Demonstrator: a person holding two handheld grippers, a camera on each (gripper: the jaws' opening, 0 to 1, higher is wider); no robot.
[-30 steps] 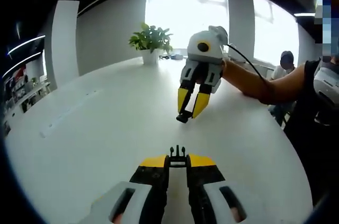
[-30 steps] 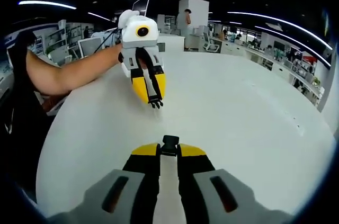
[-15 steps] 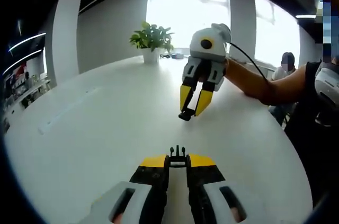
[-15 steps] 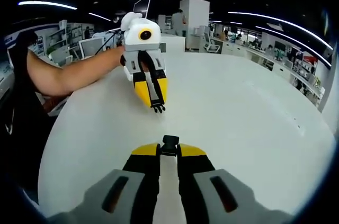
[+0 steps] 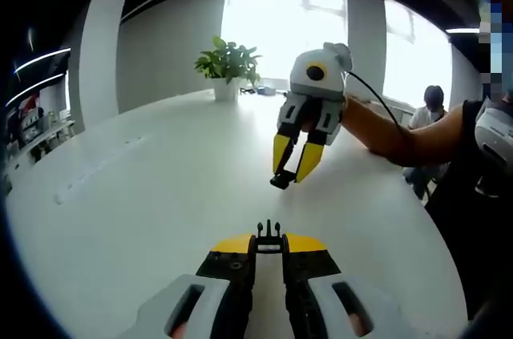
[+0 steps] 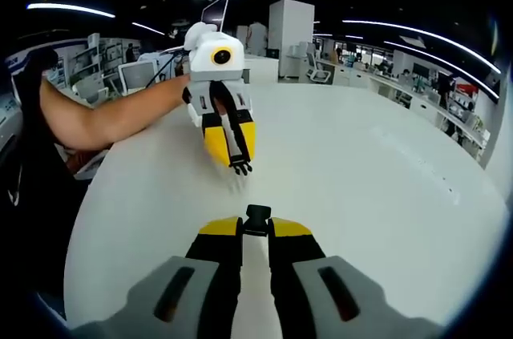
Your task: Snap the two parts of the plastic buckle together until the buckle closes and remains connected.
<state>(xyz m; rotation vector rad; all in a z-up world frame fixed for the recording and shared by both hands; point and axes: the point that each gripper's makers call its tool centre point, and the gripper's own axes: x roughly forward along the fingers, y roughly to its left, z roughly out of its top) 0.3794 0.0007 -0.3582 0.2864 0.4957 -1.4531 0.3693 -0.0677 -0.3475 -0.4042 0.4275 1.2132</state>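
The left tool [image 5: 269,241] is clenching the black pronged plastic buckle half [image 5: 269,232]; the right tool [image 6: 256,227] is gripping the black plastic socket half [image 6: 257,216]. Both are hanging above the white round worktop [image 5: 144,195], tips facing, well apart. They've lifted slightly since a second ago, barely closing; mating isn't started.

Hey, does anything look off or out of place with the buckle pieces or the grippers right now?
Nothing stands out. The left gripper is shut on the pronged buckle part, the right gripper on the socket part. The two face each other above the white table, not yet joined. Nothing looks damaged.
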